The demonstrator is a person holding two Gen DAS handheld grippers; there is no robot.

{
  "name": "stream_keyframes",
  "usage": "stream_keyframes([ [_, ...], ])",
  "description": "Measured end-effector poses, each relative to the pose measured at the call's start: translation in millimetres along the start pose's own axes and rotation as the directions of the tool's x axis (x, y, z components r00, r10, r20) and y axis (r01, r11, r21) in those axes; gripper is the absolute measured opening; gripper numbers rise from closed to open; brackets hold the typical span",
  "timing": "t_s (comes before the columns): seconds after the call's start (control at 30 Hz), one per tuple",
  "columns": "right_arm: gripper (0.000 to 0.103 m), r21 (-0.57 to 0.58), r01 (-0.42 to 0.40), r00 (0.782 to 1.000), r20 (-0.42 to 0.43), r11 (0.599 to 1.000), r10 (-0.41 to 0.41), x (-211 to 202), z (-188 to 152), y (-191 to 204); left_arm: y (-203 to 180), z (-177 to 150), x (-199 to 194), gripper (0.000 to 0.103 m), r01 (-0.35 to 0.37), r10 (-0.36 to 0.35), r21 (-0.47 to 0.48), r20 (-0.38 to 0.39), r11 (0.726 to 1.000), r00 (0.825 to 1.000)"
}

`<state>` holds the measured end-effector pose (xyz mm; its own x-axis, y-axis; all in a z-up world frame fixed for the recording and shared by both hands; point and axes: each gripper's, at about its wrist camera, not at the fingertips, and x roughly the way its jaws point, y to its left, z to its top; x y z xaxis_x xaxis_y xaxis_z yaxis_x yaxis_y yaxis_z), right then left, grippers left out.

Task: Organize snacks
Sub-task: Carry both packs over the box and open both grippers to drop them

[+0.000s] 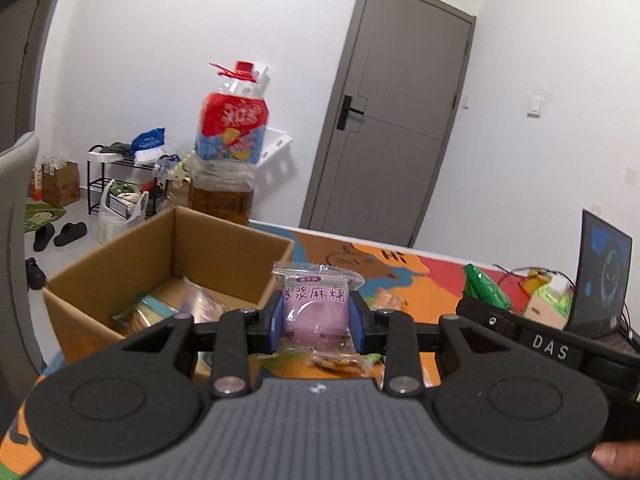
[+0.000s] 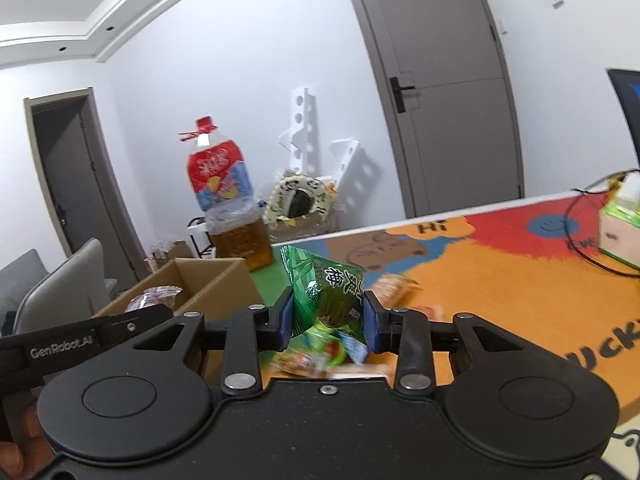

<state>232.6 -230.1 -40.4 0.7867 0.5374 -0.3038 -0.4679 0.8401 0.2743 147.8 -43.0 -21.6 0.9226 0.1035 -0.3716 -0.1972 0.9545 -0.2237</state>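
Observation:
My left gripper [image 1: 317, 320] is shut on a pink mochi packet [image 1: 316, 312] and holds it above the table, just right of the open cardboard box [image 1: 168, 264]. The box holds several snack packets [image 1: 160, 312]. My right gripper [image 2: 329, 316] is shut on a green snack packet [image 2: 326, 292], held above the table; the packet also shows in the left wrist view [image 1: 486, 288]. More loose snacks [image 2: 316, 358] lie on the mat under the right gripper. The pink packet [image 2: 154, 298] and the box [image 2: 208, 284] show at left in the right wrist view.
A big oil bottle [image 1: 228, 148] stands behind the box. The table has a colourful orange mat [image 2: 500, 292]. A laptop [image 1: 604, 276] and a tissue box [image 2: 620, 224] with cables sit at the right. A grey chair [image 2: 60, 288] is at the left.

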Motion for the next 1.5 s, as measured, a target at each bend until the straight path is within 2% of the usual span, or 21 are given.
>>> stream_keyframes([
  [0.4,0.035,-0.046,-0.085,0.996,-0.005,0.995,0.085,18.7,8.2,49.5,50.1,17.1,0.5,0.032,-0.070,0.071,-0.053,0.022,0.996,0.997],
  [0.7,0.035,-0.077,-0.126,0.992,-0.033,0.989,0.123,38.4,8.5,82.7,92.5,25.6,14.1,0.032,-0.116,0.117,-0.122,-0.002,0.986,0.993],
  [0.93,0.035,-0.081,-0.165,0.986,-0.049,0.983,0.161,52.7,11.6,104.3,110.3,27.6,9.1,0.041,-0.139,0.142,-0.134,0.010,0.981,0.990],
  [1.13,0.038,-0.057,-0.197,0.979,-0.068,0.979,0.193,68.0,13.9,120.0,119.1,25.3,-1.7,0.044,-0.156,0.159,-0.155,0.007,0.976,0.987],
  [1.23,0.041,-0.024,-0.205,0.977,-0.066,0.979,0.203,75.5,15.5,119.3,120.9,24.5,-3.7,0.045,-0.158,0.161,-0.164,0.006,0.974,0.987],
  [1.33,0.041,-0.015,-0.187,0.980,-0.067,0.982,0.185,72.1,16.0,113.6,120.6,23.4,-6.3,0.050,-0.157,0.161,-0.167,0.011,0.973,0.987],
  [1.5,0.041,-0.005,-0.153,0.986,-0.073,0.988,0.152,61.8,13.2,102.0,114.5,21.1,-3.7,0.053,-0.150,0.153,-0.172,0.001,0.974,0.988],
])
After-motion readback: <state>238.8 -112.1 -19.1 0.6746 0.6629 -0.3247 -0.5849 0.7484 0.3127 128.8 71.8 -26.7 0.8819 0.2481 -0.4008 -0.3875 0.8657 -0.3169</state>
